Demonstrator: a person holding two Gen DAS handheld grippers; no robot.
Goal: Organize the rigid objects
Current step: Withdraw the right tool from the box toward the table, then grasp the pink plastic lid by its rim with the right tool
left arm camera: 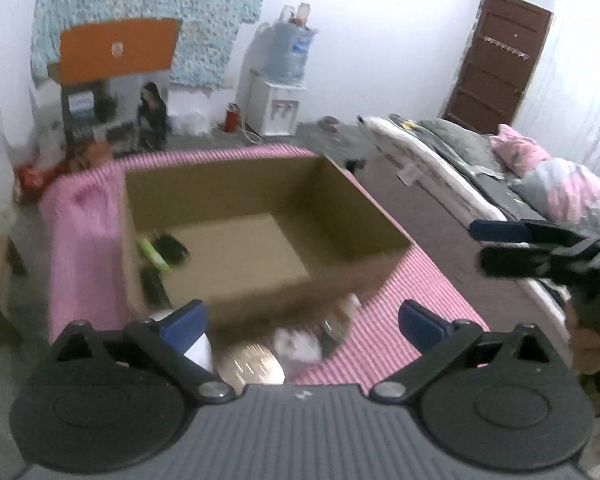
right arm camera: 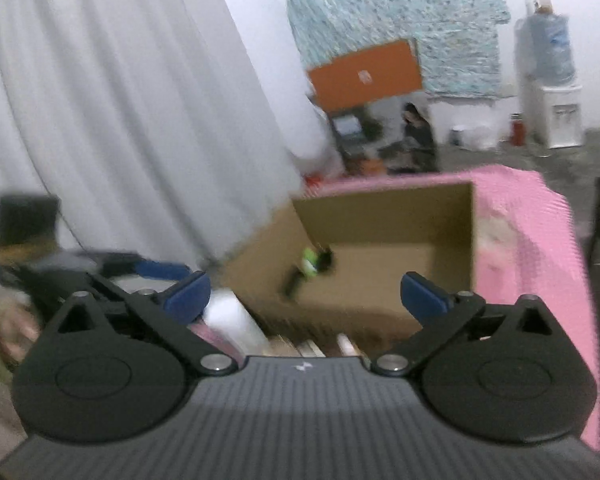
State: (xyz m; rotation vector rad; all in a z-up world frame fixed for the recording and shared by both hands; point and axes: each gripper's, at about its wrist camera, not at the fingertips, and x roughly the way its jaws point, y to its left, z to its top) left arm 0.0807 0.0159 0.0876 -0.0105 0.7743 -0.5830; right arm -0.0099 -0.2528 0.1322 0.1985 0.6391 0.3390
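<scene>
Blue pads on my left tongs stand wide apart with nothing between them, and my right tongs are spread just as wide and equally empty. Both views are smeared, so fine detail is lost.

Just ahead of the left tongs, on the pink striped cloth covering the desk, lie the loose pieces not yet put away: a round gold lid or disc, a small whitish item I can't identify, a darker one beside it, and a white cylinder by the left pad. Beyond them sits the open cardboard box, already holding a green item and two dark ones against its left wall.

I judge I'm between placements, about to choose the next piece. The next move calls for dropping the left tongs onto one loose piece, probably the gold disc nearest them, then lifting high enough to pass over the box's near wall.

Room is tight at the front: the pieces huddle against that wall, so closing on one may nudge its neighbour. The box floor is mostly bare to the right. My right tongs hang out past the desk's right edge, above the bed, clear of the left's path.
</scene>
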